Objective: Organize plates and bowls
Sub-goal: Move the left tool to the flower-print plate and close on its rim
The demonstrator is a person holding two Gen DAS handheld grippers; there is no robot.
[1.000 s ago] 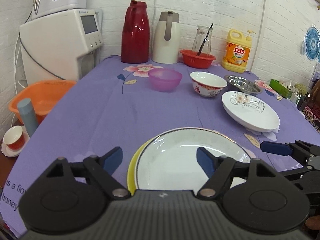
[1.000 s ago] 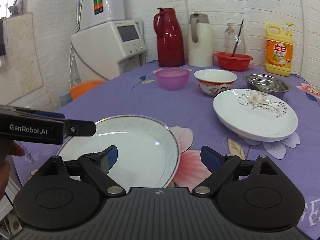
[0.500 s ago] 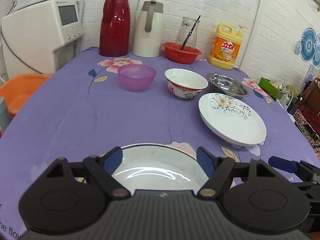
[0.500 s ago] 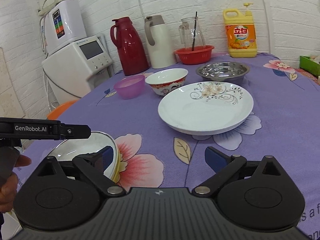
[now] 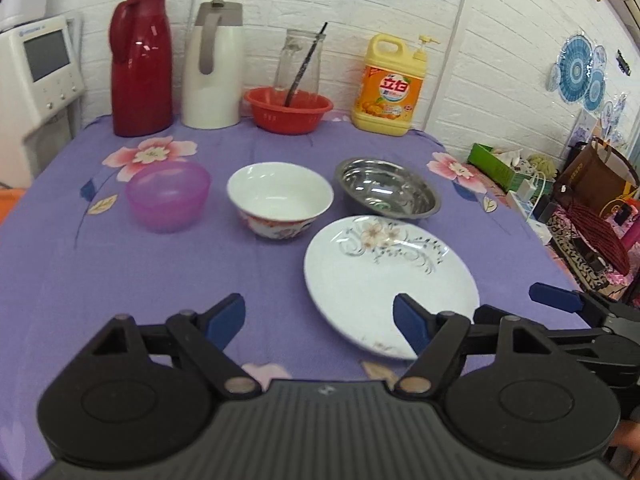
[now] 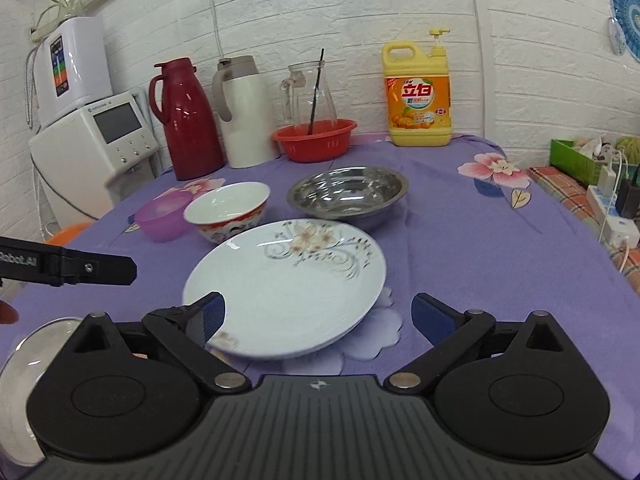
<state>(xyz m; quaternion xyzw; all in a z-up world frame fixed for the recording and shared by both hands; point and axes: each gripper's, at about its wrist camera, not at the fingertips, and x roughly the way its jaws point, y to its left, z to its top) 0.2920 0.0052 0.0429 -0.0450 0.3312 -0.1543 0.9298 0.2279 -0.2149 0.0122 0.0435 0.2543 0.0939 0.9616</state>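
Observation:
A white flower-patterned plate (image 5: 384,276) (image 6: 288,284) lies on the purple tablecloth. Behind it stand a white and red bowl (image 5: 280,200) (image 6: 228,210), a pink plastic bowl (image 5: 168,194) (image 6: 162,216) and a steel bowl (image 5: 386,192) (image 6: 346,192). My left gripper (image 5: 320,322) is open and empty, its right finger over the plate's near left edge. My right gripper (image 6: 320,316) is open and empty, straddling the plate's near rim. A white plate's rim (image 6: 16,364) shows at the lower left of the right wrist view.
At the back stand a red thermos (image 5: 140,60), a white thermos (image 5: 214,64), a red basket (image 5: 288,110) with a glass jug, and a yellow detergent bottle (image 5: 392,84). A white appliance (image 6: 96,148) is at the left. Clutter lies beyond the table's right edge.
Both grippers have swung right and forward, from the gold-rimmed plate stack to the flower-patterned plate. The stack has dropped out of the left wrist view. Both stay open.

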